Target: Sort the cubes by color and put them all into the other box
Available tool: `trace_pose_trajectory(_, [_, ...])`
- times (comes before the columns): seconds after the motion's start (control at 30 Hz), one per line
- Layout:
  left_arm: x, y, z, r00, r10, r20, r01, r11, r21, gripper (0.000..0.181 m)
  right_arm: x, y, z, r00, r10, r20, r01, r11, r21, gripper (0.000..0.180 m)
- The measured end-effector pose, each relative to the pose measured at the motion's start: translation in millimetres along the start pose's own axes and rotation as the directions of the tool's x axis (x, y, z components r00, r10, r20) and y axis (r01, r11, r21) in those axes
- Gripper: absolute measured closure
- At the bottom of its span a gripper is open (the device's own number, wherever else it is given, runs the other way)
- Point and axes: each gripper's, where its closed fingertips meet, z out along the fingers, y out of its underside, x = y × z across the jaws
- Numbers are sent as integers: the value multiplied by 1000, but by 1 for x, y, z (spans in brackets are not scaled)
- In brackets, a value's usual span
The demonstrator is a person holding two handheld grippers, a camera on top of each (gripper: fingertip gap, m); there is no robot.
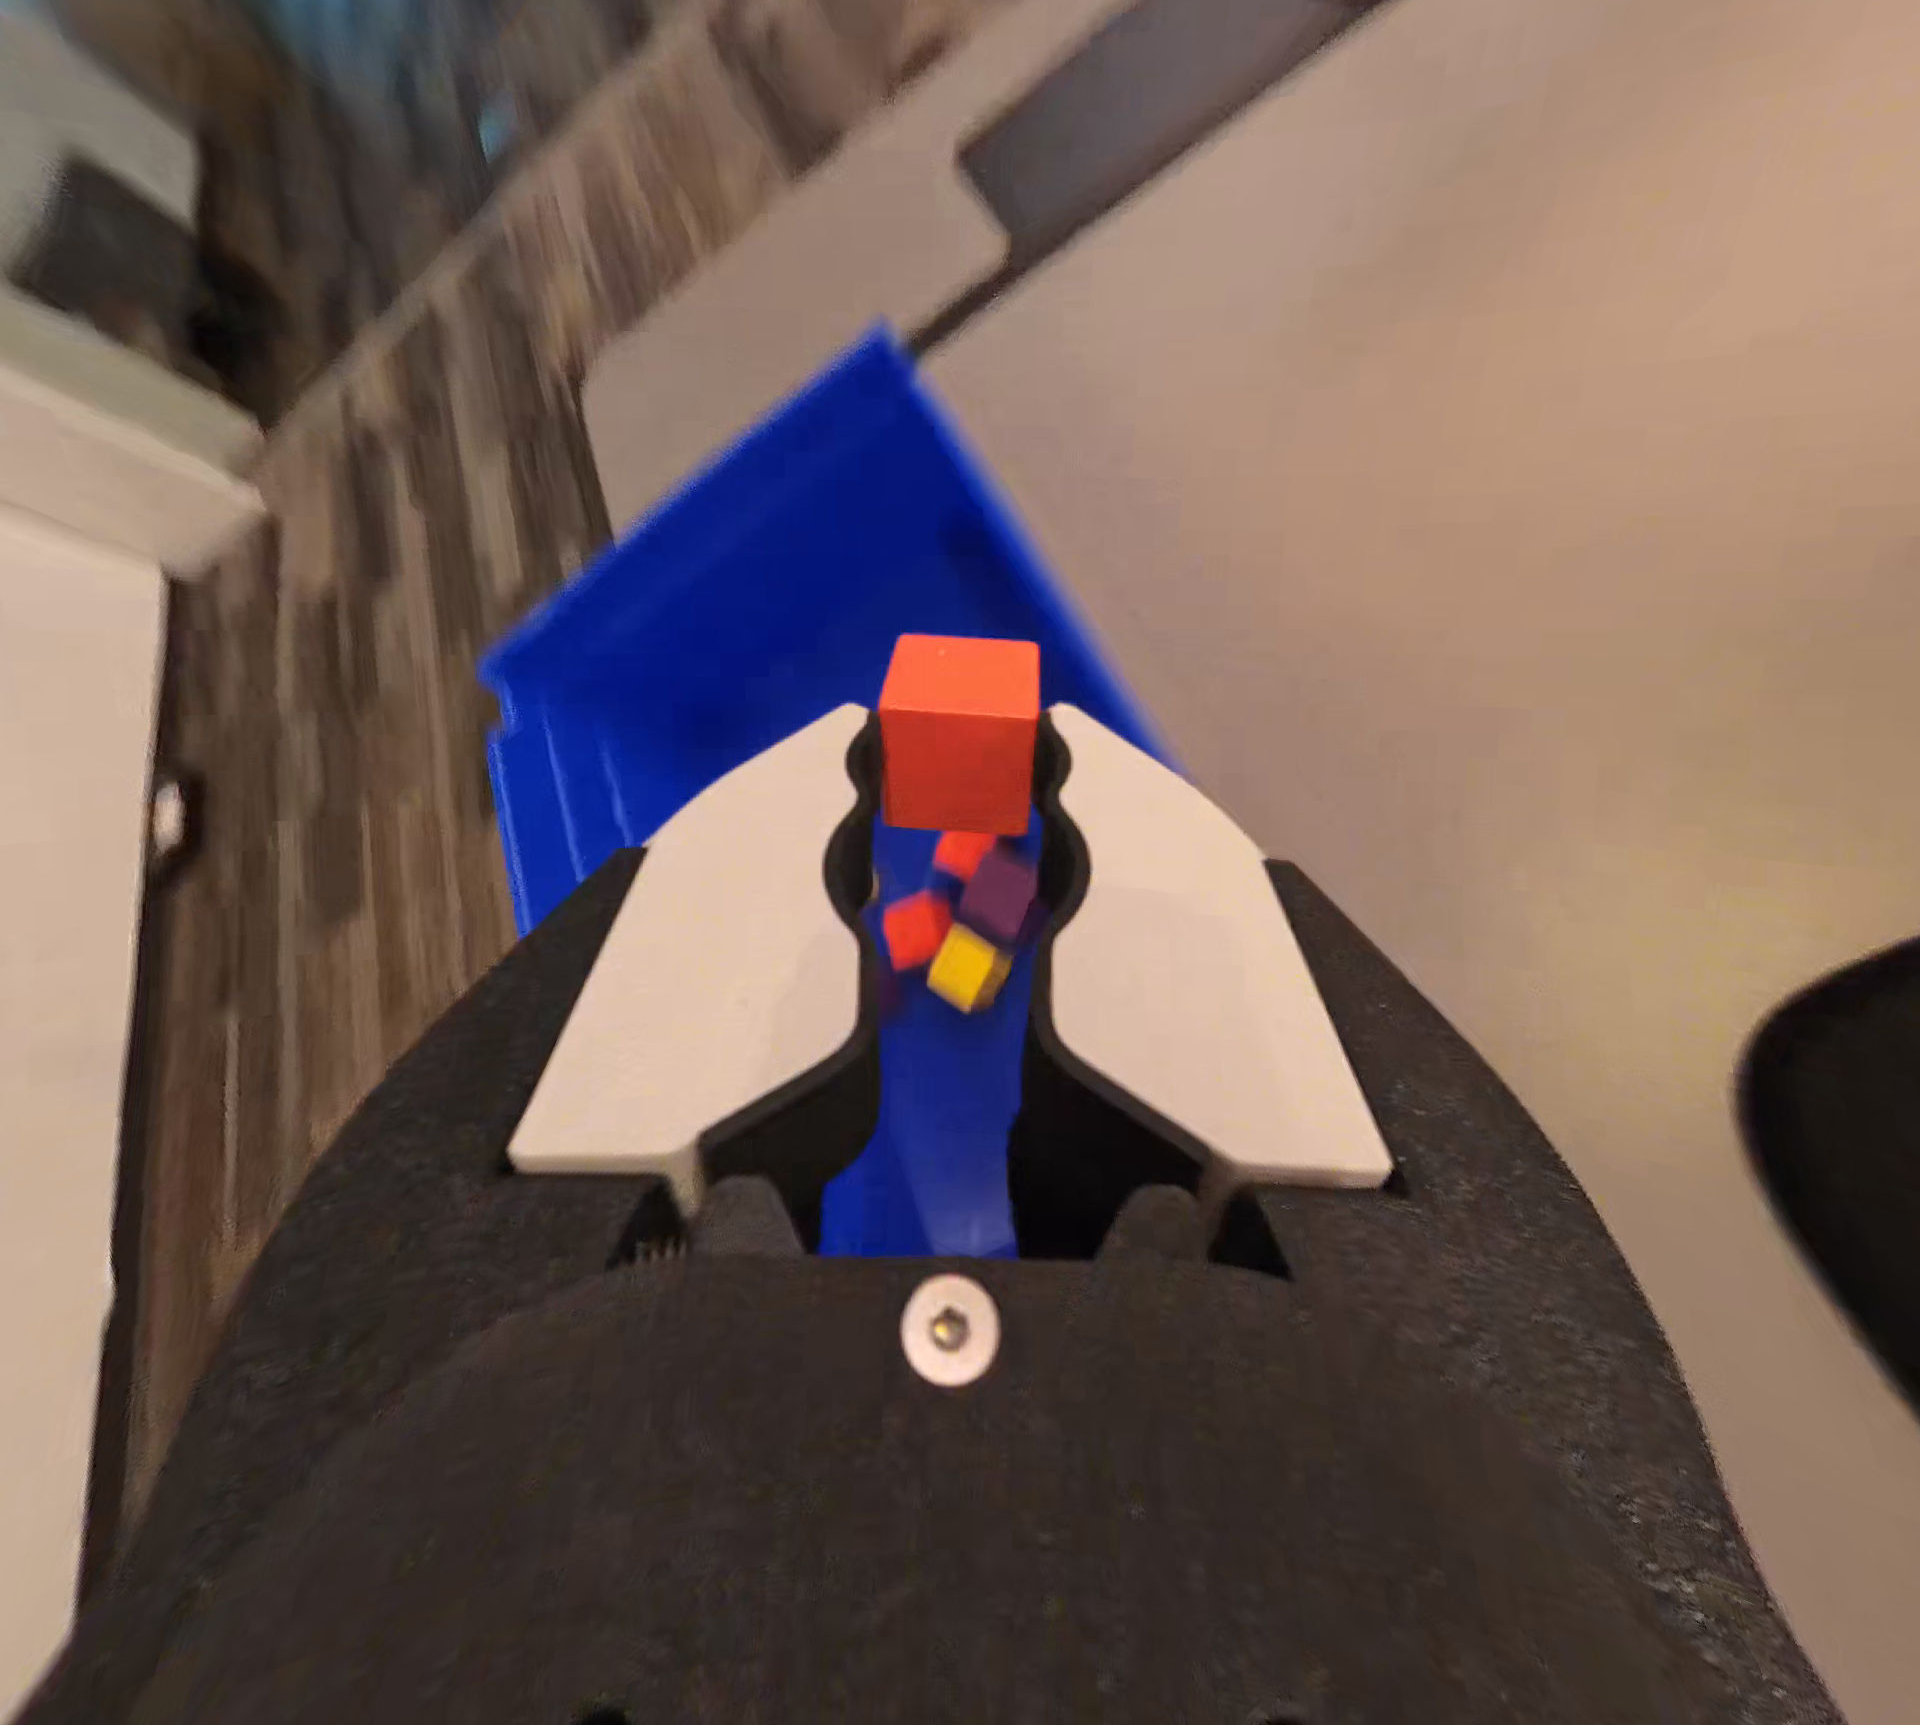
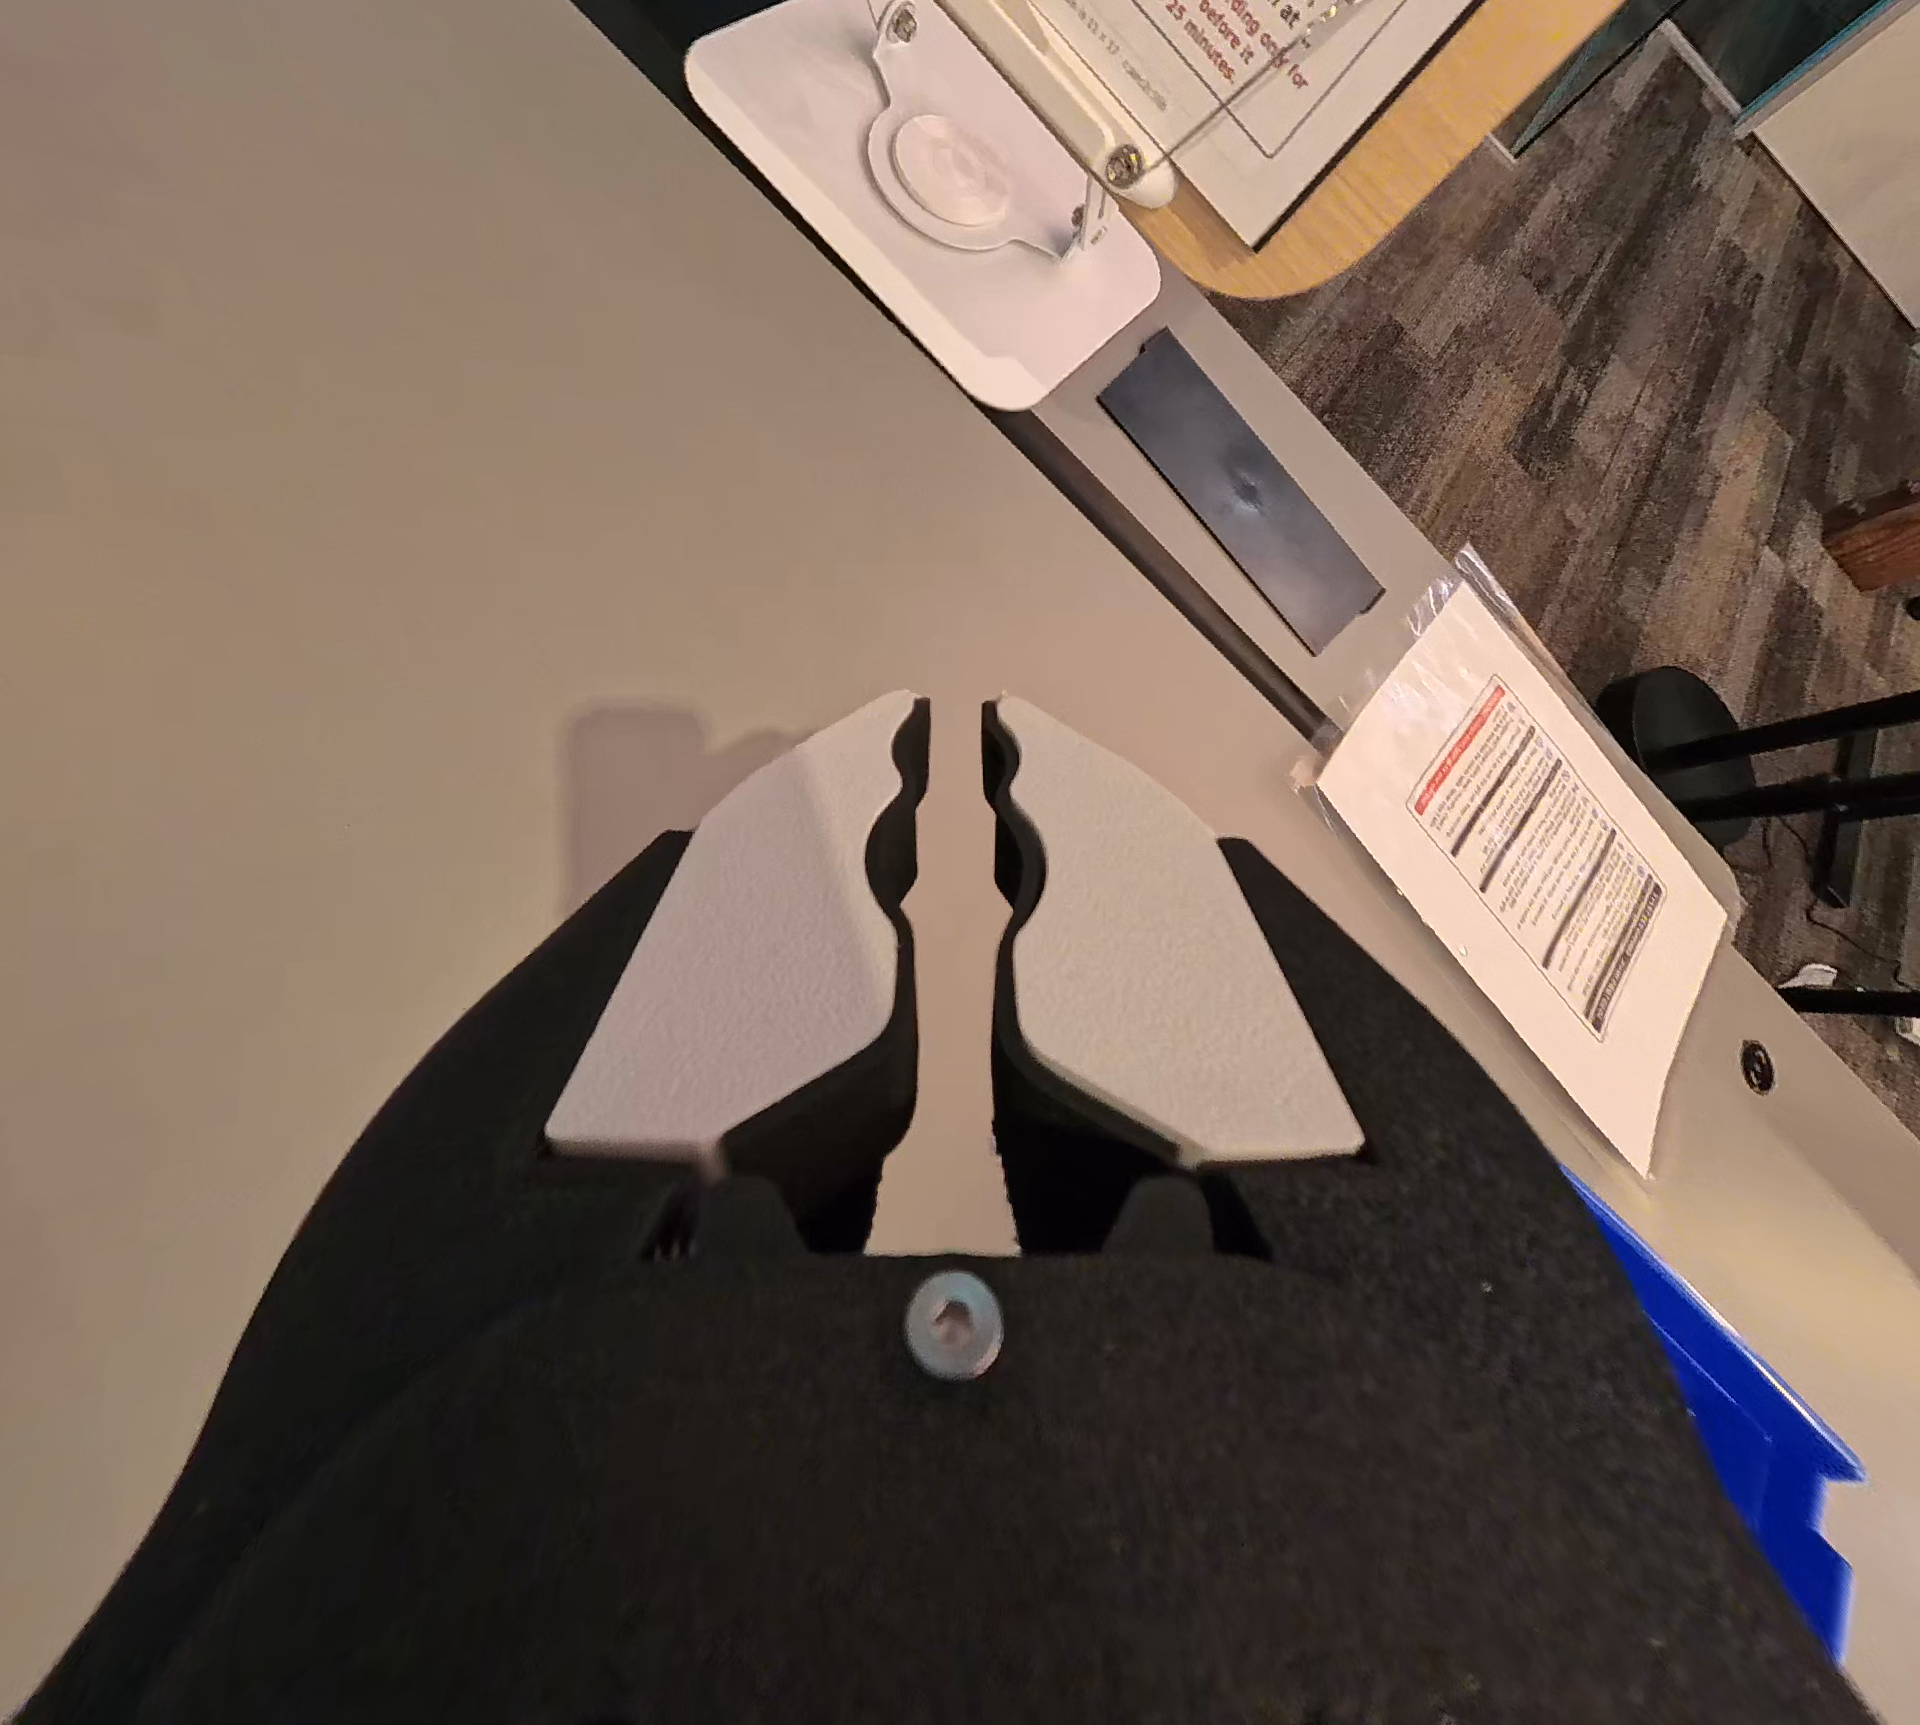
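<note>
Left gripper: jaws clamped on an orange-red cube, held at the very fingertips, top face clear above the pads. The tip grip likely keeps the fingers out of the way for a clean release. The cube is off the surface, in the air over the blue box.

Below it, seen through the gap between the fingers: a loose heap of cubes on the box floor. I count two orange-red ones, a purple cube and a yellow cube, touching one another, mixed, not grouped by colour. Judgement: this is the source box, and the held cube has been lifted out and awaits carrying to the other box. Whether the far end of this box holds anything I cannot tell; the view is motion-blurred.

Right gripper: jaws nearly together with a narrow slit between them, nothing in them. It hangs over bare beige tabletop, well apart from the cubes, apparently parked while the left works.

Beside it, at the lower right edge of the right wrist view, a corner of a blue box; which of the two boxes, I cannot tell.

Farther off: a laminated sheet near the table edge, a white stand base carrying a printed board, then patterned carpet
</note>
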Motion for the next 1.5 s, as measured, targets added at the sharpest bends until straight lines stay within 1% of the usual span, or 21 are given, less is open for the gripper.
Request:
trace_pose_trajectory(0.1, [40, -56, -7, 997, 79, 8, -80, 981, 175, 153, -9, -10, -1, 1000, 1, 11, -2, 999, 37, 170])
trace_pose_trajectory(0.17, [73, -90, -7, 992, 127, 9, -124, 952, 280, 153, -13, -18, -5, 1000, -4, 3, 3, 998, 67, 170])
trace_pose_trajectory(0.3, [148, -147, -4, 980, 182, -80, -126, 880, 458, 153, -23, -31, -13, 997, -75, -10, 76, 989, 126, 170])
trace_pose_trajectory(0.37, [183, -170, -1, 967, 224, -122, -130, 845, 519, 153, -29, -36, -16, 994, -108, -14, 109, 984, 142, 170])
trace_pose_trajectory(0.43, [210, -190, 3, 958, 258, -129, -143, 813, 565, 153, -35, -38, -18, 993, -120, 1, 118, 982, 148, 170])
trace_pose_trajectory(0.53, [247, -214, 11, 936, 310, -167, -152, 783, 603, 153, -35, -40, -21, 991, -131, -18, 133, 980, 150, 170])
trace_pose_trajectory(0.6, [264, -227, 17, 929, 331, -164, -162, 764, 625, 153, -37, -43, -24, 994, -114, -6, 113, 979, 168, 169])
trace_pose_trajectory(0.7, [284, -243, 24, 926, 342, -158, -163, 742, 650, 153, -46, -50, -26, 996, -62, 58, 48, 977, 208, 166])
trace_pose_trajectory(0.83, [307, -258, 30, 924, 346, -160, -156, 726, 669, 154, -59, -56, -21, 993, -2, 117, -24, 975, 221, 159])
trace_pose_trajectory(0.97, [319, -268, 36, 932, 341, -126, -169, 712, 681, 153, -68, -59, -11, 982, 78, 172, -113, 972, 208, 147])
trace_pose_trajectory(1.03, [323, -270, 39, 933, 342, -108, -183, 713, 677, 154, -68, -61, -8, 976, 117, 184, -156, 964, 215, 147])
trace_pose_trajectory(1.3, [331, -266, 43, 929, 358, -90, -205, 703, 681, 154, -70, -64, -8, 965, 144, 219, -194, 954, 228, 142])
trace_pose_trajectory(1.37, [330, -267, 41, 931, 353, -90, -198, 698, 688, 153, -76, -64, -6, 956, 152, 251, -210, 952, 223, 139])
trace_pose_trajectory(1.5, [328, -269, 34, 932, 358, -51, -217, 667, 713, 153, -89, -57, 6, 930, 171, 325, -231, 961, 154, 132])
